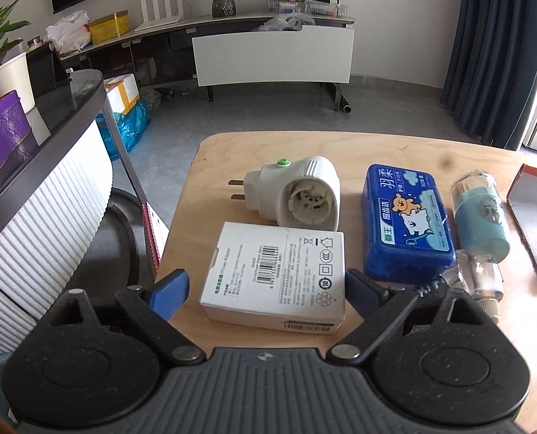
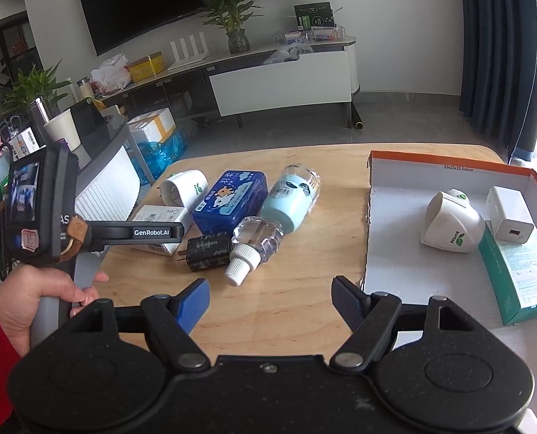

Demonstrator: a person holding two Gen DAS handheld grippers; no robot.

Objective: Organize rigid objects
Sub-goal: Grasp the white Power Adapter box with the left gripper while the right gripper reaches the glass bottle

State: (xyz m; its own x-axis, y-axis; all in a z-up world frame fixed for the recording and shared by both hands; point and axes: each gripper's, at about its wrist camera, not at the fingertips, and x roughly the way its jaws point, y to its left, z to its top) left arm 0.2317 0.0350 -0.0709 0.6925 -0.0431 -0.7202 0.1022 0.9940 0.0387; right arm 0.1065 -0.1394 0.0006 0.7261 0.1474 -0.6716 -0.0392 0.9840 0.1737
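Observation:
My left gripper is open, its blue pads on either side of a white power-adapter box lying flat at the table's near left. Beyond the box lie a white plug-in device, a blue case, a light-blue bottle and a small clear bottle. My right gripper is open over bare wood with nothing between its fingers. To its left lie a black charger and the clear bottle. A hand holds the left gripper.
An orange-rimmed cardboard tray at the table's right holds a white plug-in device, a white charger and a green box. A ribbed white counter stands left of the wooden table. A TV cabinet lines the far wall.

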